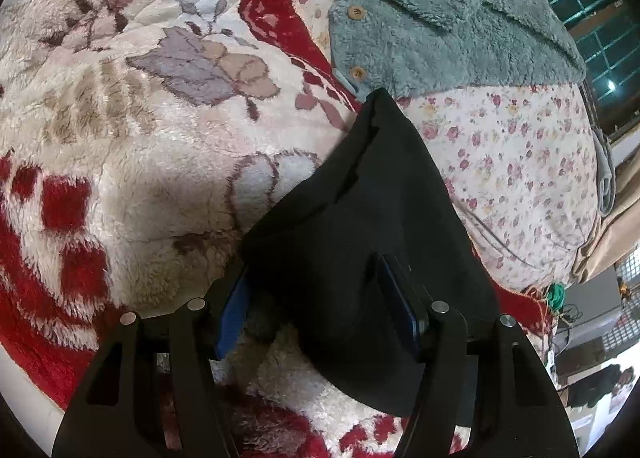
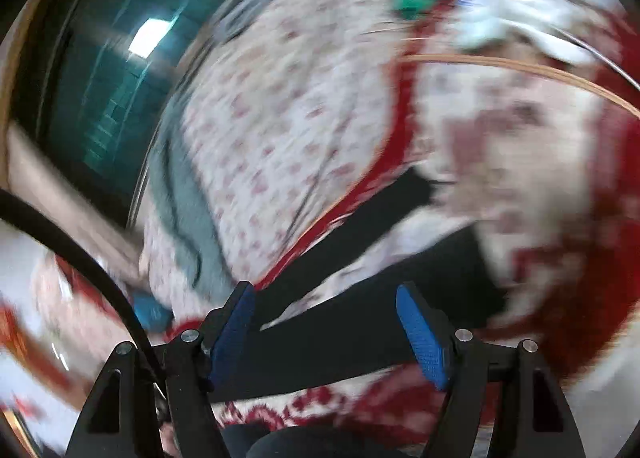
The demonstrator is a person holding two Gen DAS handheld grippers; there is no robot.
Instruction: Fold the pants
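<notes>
Black pants (image 1: pixel 360 218) lie on a plush red-and-cream blanket (image 1: pixel 120 178), their long axis running from the left gripper (image 1: pixel 320 314) away toward the teal fleece garment (image 1: pixel 448 42), tapering to a corner just short of it. The near end is bunched between the left gripper's blue pads (image 1: pixel 232 322), which stand apart; cloth drapes over the right-hand pad, but whether they press it cannot be told. Beyond the pants' far corner, the fleece garment with wooden buttons rests on a floral quilt (image 1: pixel 520 162), which also spreads beside the pants. Past the fleece garment, a teal-paned window (image 1: pixel 592 26) closes the room.

In the heavily blurred right-wrist view, the right gripper (image 2: pixel 328 334) has its jaws wide apart, pads clear of the dark band of pants (image 2: pixel 340 338) lying behind them. A black cable (image 2: pixel 80 254) crosses that view's left side.
</notes>
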